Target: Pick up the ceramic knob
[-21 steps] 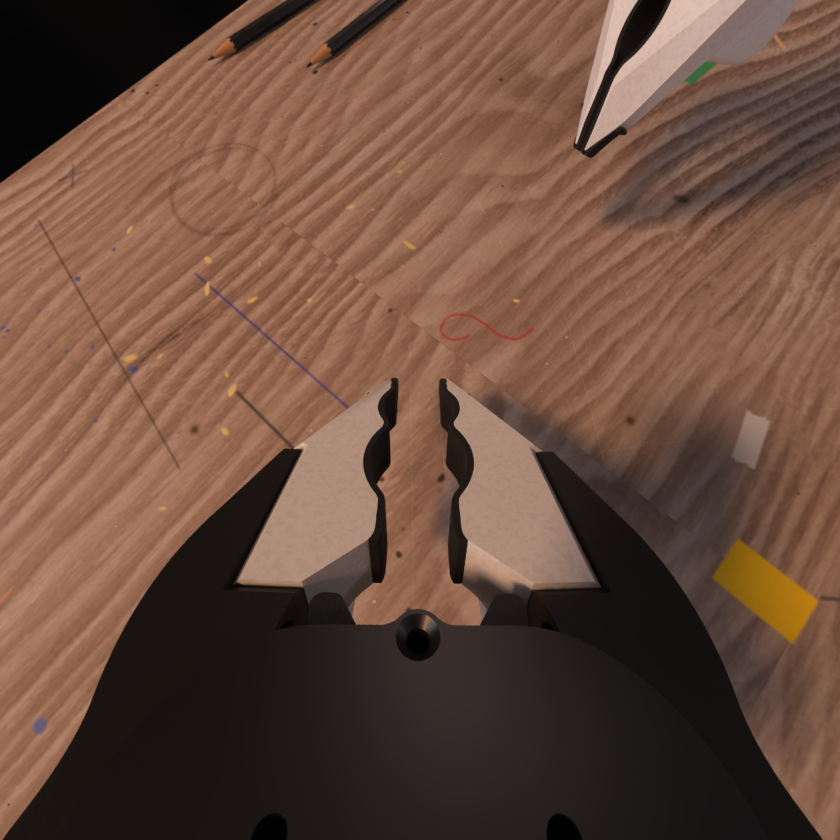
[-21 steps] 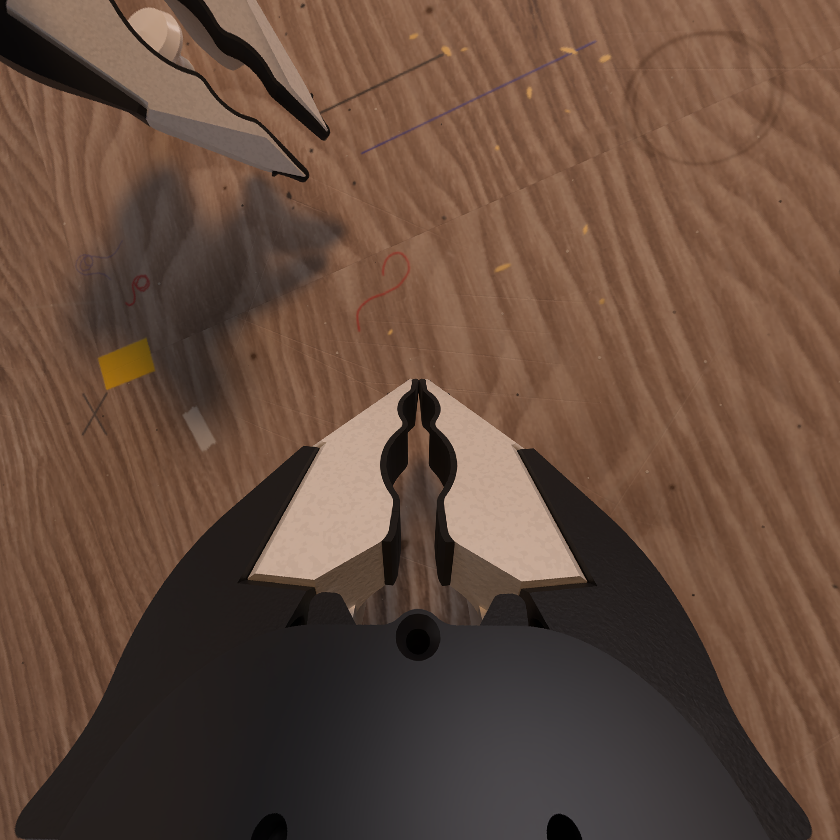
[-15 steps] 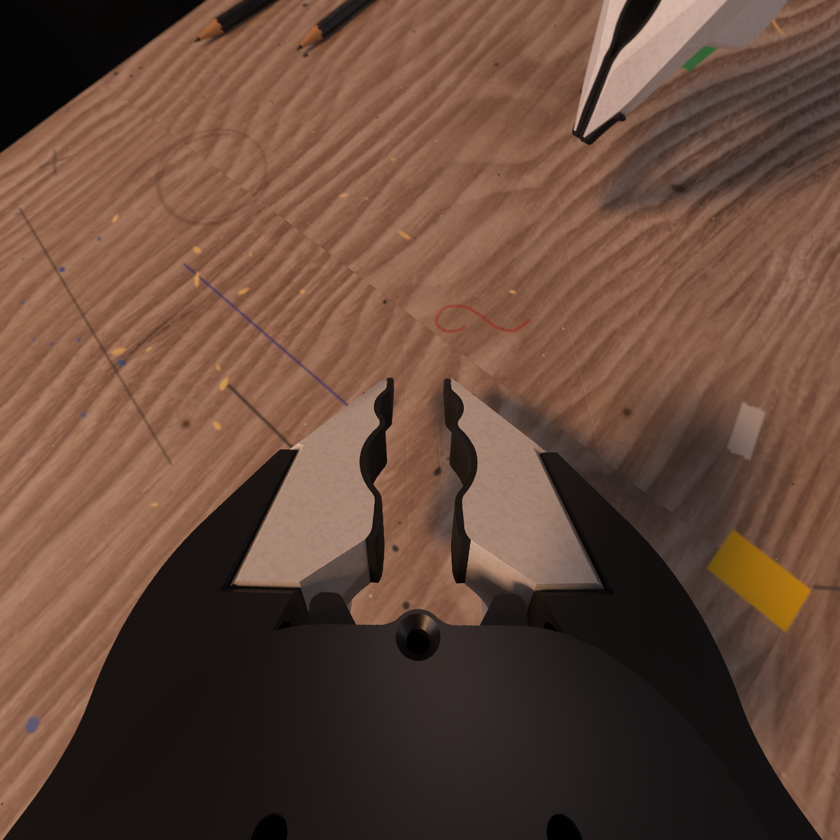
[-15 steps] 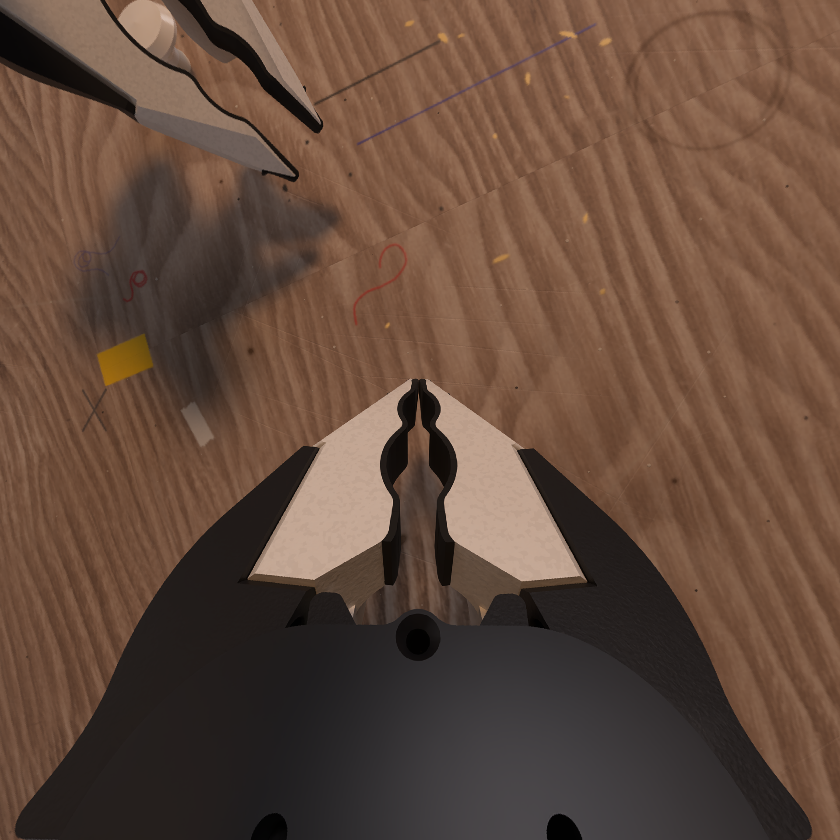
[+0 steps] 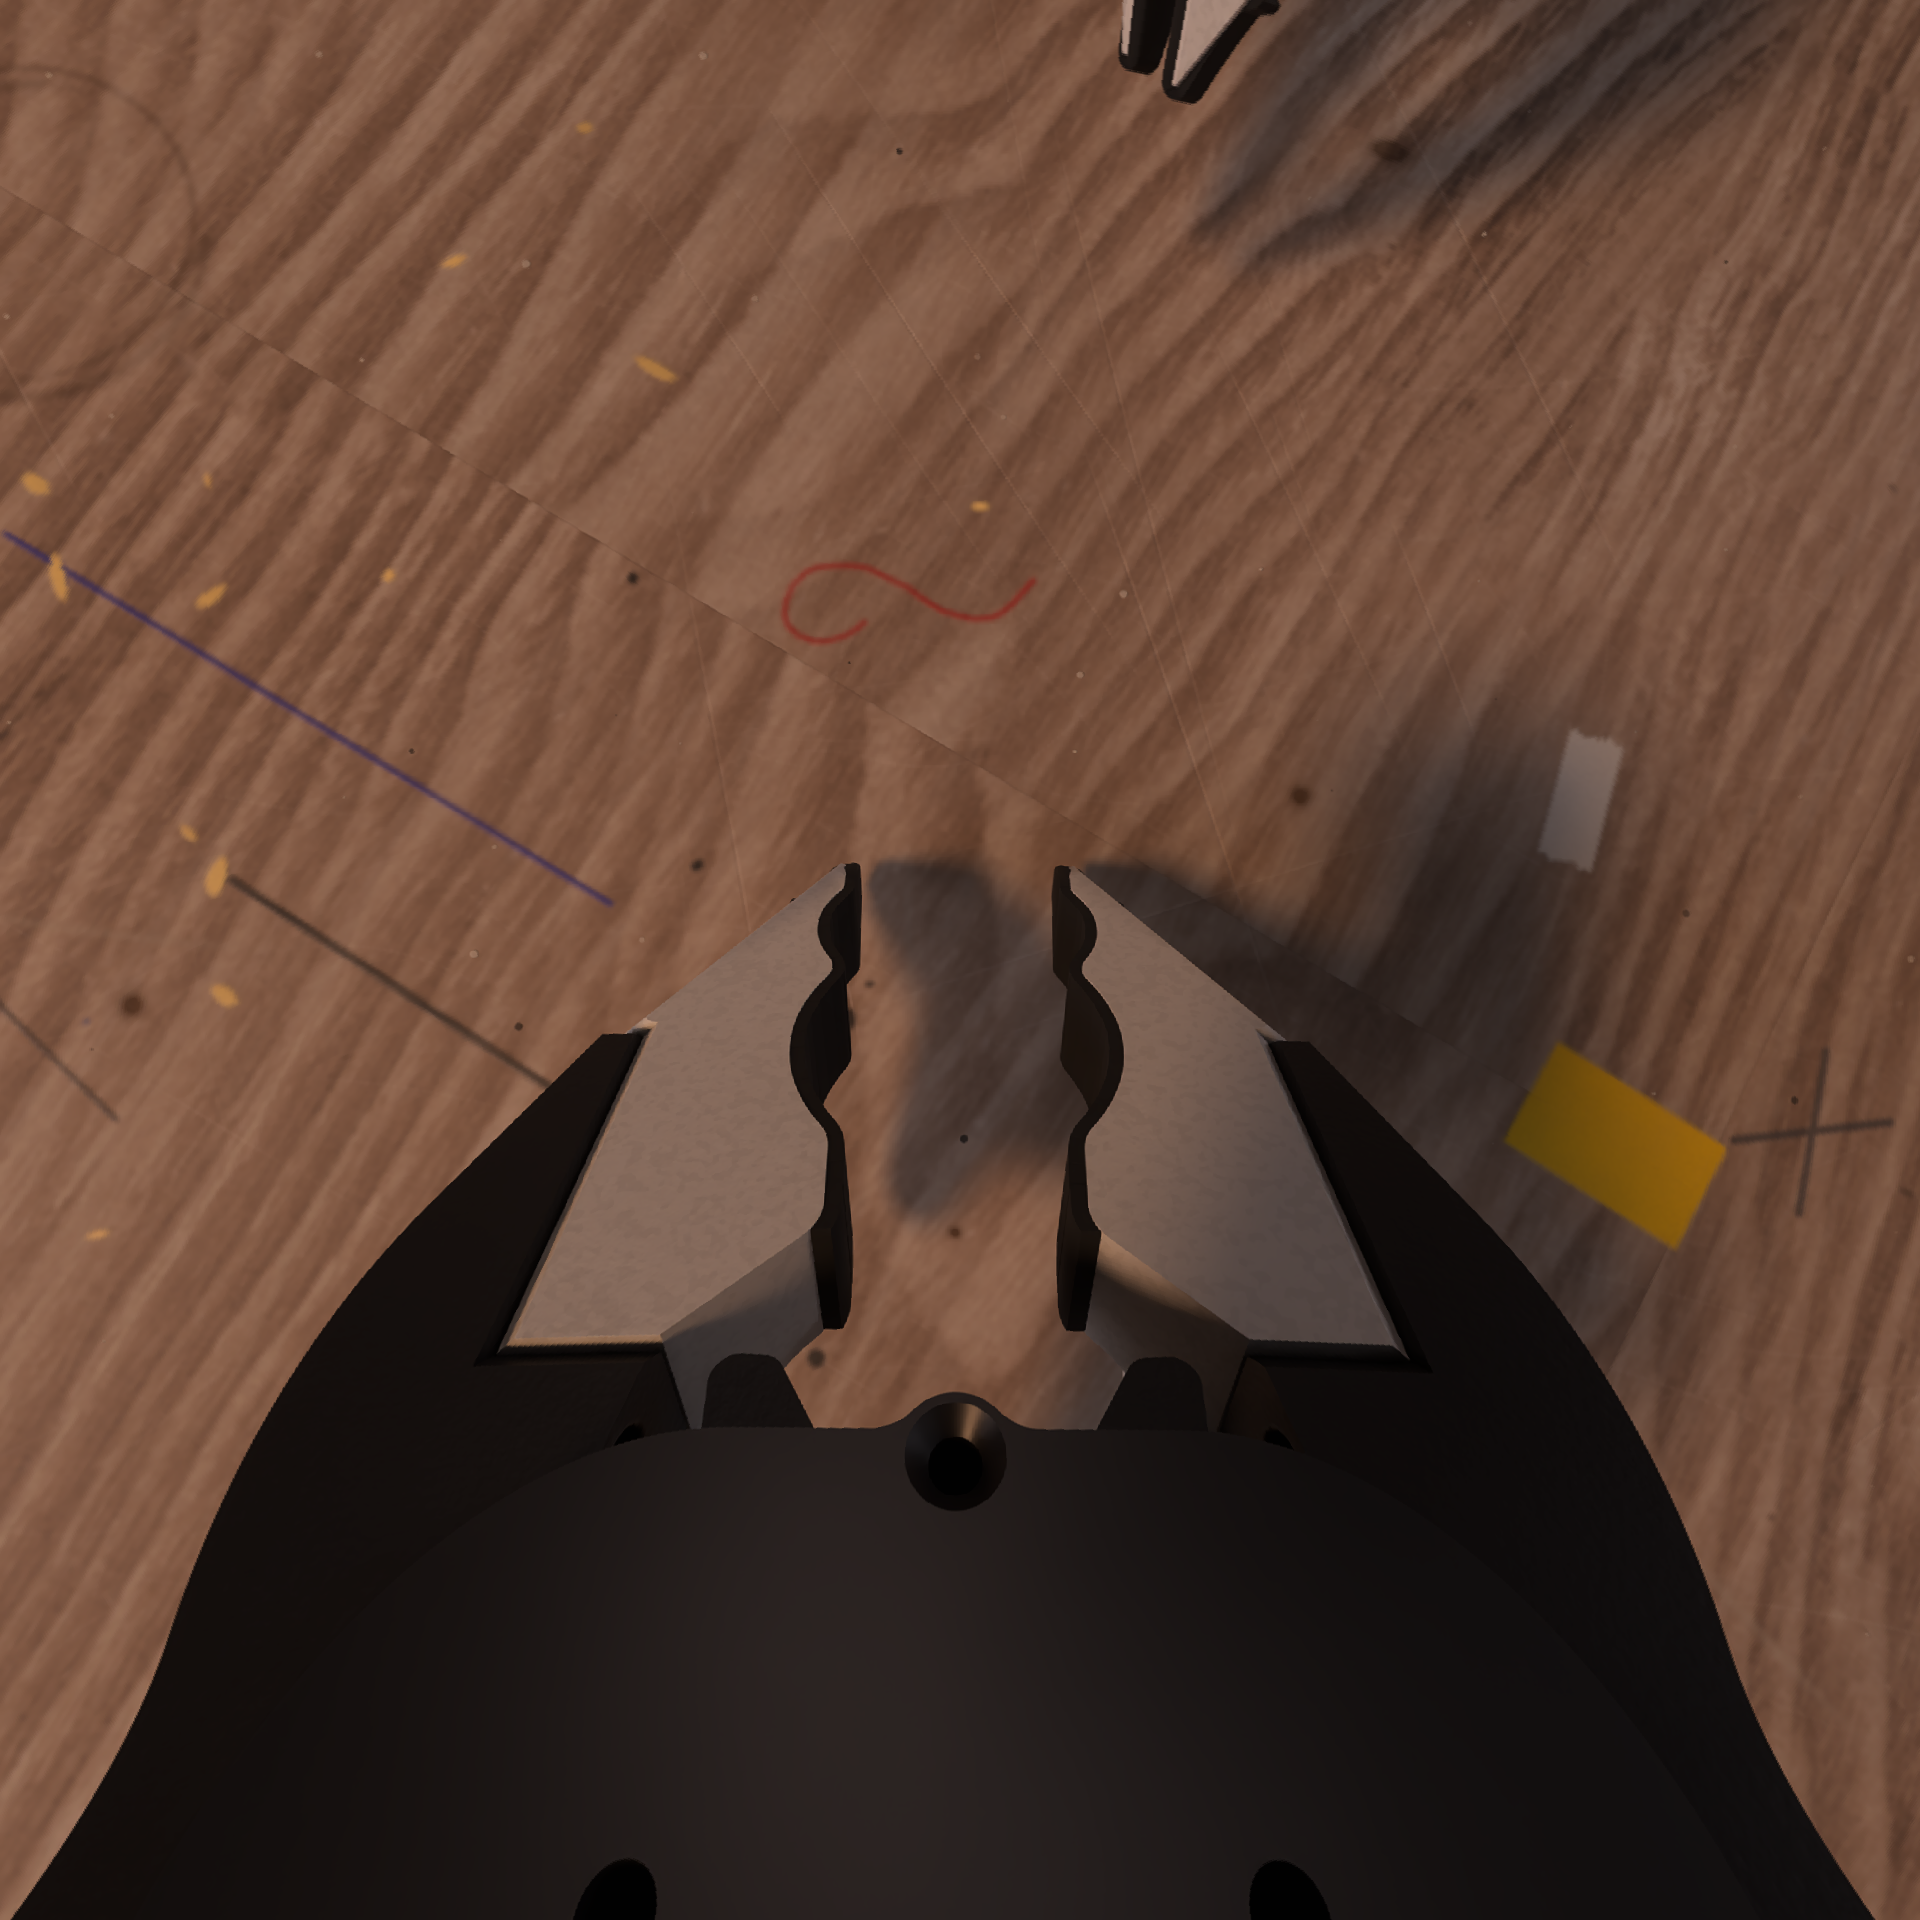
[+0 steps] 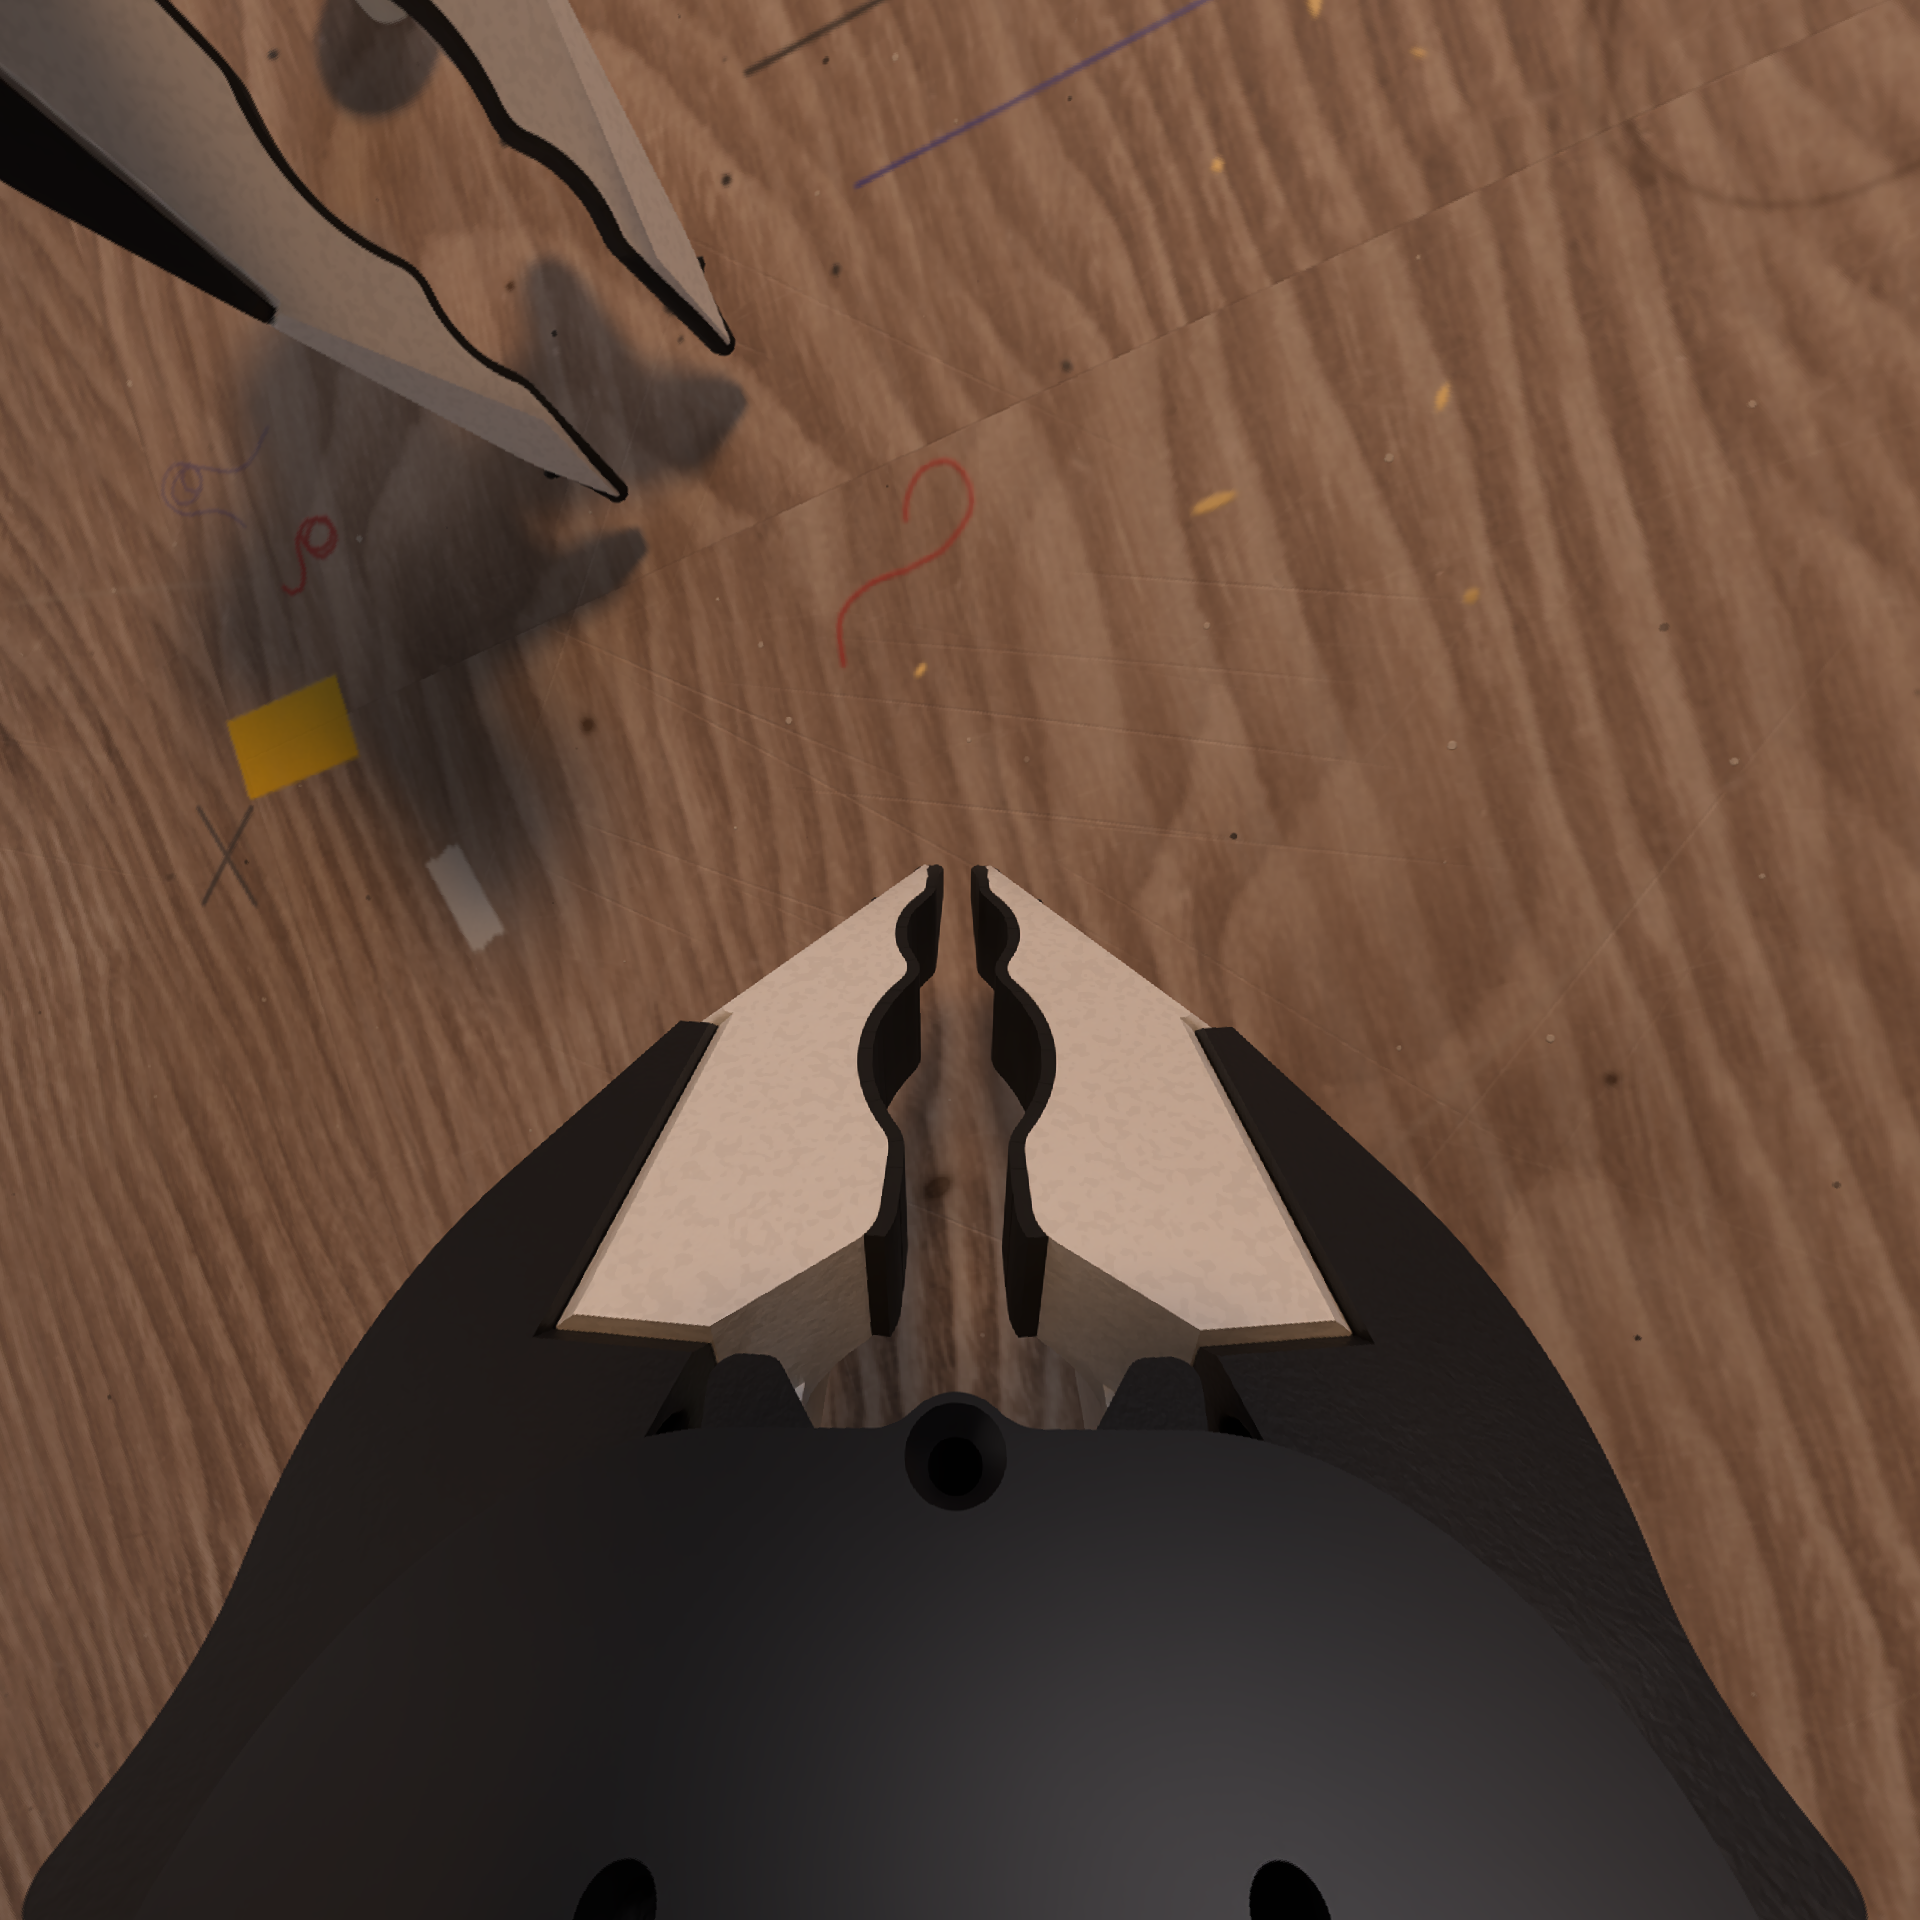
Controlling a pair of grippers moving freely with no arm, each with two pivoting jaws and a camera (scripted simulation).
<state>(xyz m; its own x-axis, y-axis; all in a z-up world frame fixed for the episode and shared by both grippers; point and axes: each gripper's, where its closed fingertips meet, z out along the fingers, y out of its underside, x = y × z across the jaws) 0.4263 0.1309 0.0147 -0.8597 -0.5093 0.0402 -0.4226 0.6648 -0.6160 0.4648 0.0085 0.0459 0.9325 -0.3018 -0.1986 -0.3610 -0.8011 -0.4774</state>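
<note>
Your left gripper (image 5: pixel 956 883) gapes empty over wooden table (image 5: pixel 1351 468); right gripper (image 6: pixel 956 878) slightly parted, empty — only right wrist view catches knob sliver (image 6: pixel 379 10) at top edge.

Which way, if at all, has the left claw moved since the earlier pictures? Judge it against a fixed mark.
Yes. The left claw has come down and forward: the red squiggle looks larger and the pencils are gone from its view.
</note>
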